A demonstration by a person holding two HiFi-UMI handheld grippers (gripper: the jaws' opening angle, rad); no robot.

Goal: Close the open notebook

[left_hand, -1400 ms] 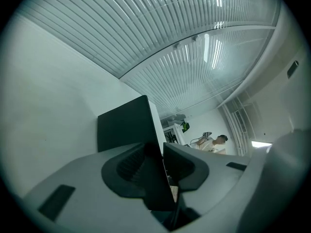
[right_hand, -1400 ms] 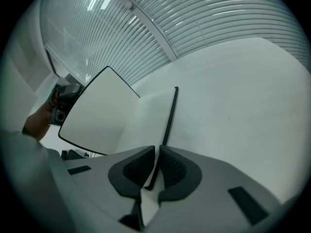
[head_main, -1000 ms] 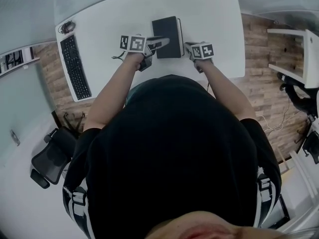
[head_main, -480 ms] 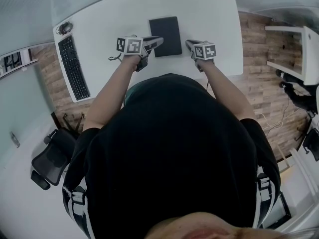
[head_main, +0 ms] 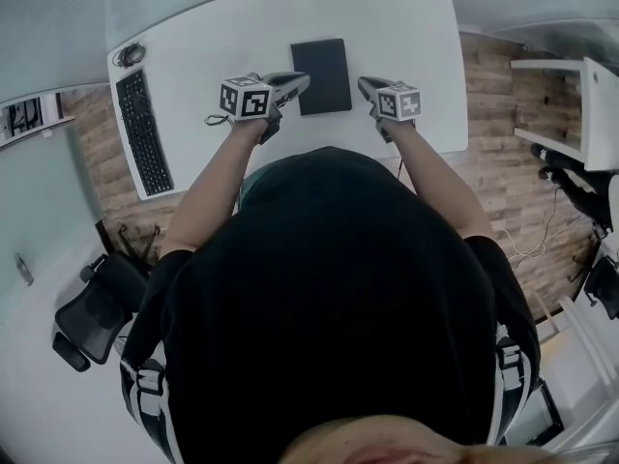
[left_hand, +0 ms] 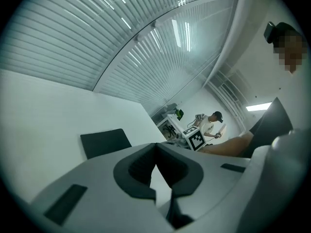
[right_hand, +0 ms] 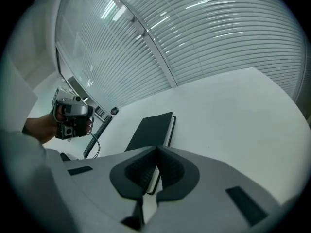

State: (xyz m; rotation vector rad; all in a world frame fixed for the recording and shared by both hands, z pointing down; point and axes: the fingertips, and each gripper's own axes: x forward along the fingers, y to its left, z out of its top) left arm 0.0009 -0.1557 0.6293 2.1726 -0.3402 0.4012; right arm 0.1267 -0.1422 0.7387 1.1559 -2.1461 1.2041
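keyboard (head_main: 145, 131): far left edge of the white desk (head_main: 397, 27), well apart from the work, not involved.
left gripper (head_main: 303, 79): jaws pressed together, nothing between them. Hangs above the desk just left of the notebook, not touching it.
notebook (head_main: 322, 73): black, lies flat near the middle of the desk towards the far side, between the two grippers. Cover is down, no page spread showing. The right gripper view shows the page edge as a thin pale strip along its right side.
right gripper (head_main: 365, 85): jaws pressed together and empty. Points down at the notebook's near right corner from above, clear of the cover.
step: closing looks done; I read this as the back-off after the cover went down.
next: probably nothing on the notebook itself. Check the cover sits flush, then pull both grippers towards the near edge without clipping the corners.
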